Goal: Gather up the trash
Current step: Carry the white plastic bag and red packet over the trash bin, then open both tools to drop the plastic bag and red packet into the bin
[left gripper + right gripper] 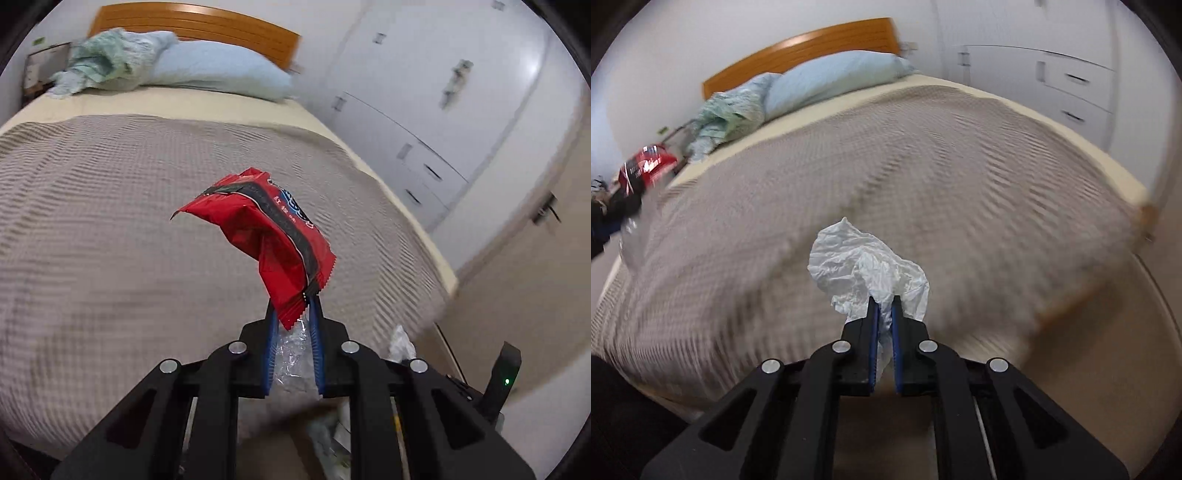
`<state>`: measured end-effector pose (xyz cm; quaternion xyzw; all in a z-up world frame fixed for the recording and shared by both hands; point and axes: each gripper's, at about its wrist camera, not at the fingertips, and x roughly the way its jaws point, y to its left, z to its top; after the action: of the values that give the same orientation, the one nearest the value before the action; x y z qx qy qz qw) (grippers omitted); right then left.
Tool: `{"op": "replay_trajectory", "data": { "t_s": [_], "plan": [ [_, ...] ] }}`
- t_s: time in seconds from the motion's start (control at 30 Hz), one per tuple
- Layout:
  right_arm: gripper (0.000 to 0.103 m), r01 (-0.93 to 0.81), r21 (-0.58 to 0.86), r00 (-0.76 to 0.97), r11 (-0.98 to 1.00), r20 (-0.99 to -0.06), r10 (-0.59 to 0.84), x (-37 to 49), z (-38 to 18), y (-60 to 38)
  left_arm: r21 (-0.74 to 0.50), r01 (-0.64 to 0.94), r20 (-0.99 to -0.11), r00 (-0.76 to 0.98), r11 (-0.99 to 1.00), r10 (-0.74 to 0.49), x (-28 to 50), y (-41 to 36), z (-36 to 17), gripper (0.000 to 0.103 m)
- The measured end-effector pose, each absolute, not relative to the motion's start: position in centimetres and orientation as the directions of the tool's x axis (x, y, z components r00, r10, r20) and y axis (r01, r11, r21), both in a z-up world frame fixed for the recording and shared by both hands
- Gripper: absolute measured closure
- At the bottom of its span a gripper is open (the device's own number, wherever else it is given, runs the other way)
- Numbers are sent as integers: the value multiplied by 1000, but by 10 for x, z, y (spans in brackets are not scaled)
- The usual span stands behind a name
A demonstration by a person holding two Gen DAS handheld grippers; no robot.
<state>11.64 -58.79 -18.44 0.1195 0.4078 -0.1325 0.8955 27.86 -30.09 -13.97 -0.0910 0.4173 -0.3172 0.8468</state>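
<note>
Ahead of my left gripper [294, 301] lay the bed, its grey-brown knit blanket [129, 206] spread wide, with a pale blue pillow [218, 68] and a crumpled green cloth [107, 62] at the far end against the wooden headboard [199, 24]. White wardrobe doors and drawers [443, 110] stood off to the right. Nothing stood between the fingers and the blanket.

I had the left jaws pinched on 1 corner of a red snack wrapper [266, 240]; its long axis ran up and to the left from the tips, the free end tilted away. A clear plastic scrap [291, 354] sat between the blue pads, lower down.

My right gripper [885, 302] was clamped narrow on a crumpled white tissue [864, 269], which bunched upward just beyond the tips, above the blanket [923, 166]. Far to its left, the red wrapper [642, 170] showed blurred.
</note>
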Motion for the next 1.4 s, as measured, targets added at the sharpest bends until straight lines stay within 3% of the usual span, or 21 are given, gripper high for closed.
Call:
{"op": "replay_trajectory", "data": {
  "t_s": [0.23, 0.33, 0.53, 0.63, 0.7, 0.77, 0.83, 1.1, 1.4],
  "plan": [
    [96, 522, 53, 425, 851, -882, -205, -30, -252, -635, -458, 550, -723, 228, 699, -653, 213, -375, -192, 89],
    [96, 602, 127, 360, 789, -925, -126, -76, -303, -643, -452, 574, -768, 138, 682, -625, 194, -402, -213, 89],
    [96, 698, 343, 417, 629, -908, 33, -78, -365, -658, -389, 649, -854, 11, 654, -519, 170, -459, -260, 89],
    [95, 745, 386, 421, 544, -905, 66, -50, -390, -673, -376, 679, -878, -43, 631, -476, 159, -480, -281, 89],
    [88, 791, 372, 392, 485, -918, 63, -34, -406, -685, -371, 697, -888, -73, 614, -454, 156, -491, -290, 89],
    [53, 813, 356, 365, 461, -928, 72, -20, -417, -692, -366, 719, -896, -102, 590, -432, 150, -498, -298, 89],
    [45, 809, 355, 382, 468, -923, 39, -18, -412, -694, -344, 751, -906, -108, 564, -409, 146, -506, -303, 89],
    [35, 844, 287, 392, 453, -907, -155, -85, -363, -702, -337, 761, -933, -193, 554, -303, 140, -546, -350, 89],
    [33, 895, 274, 356, 351, -914, -194, -152, -357, -712, -289, 811, -957, -225, 508, -186, 102, -593, -412, 89]
  ]
}}
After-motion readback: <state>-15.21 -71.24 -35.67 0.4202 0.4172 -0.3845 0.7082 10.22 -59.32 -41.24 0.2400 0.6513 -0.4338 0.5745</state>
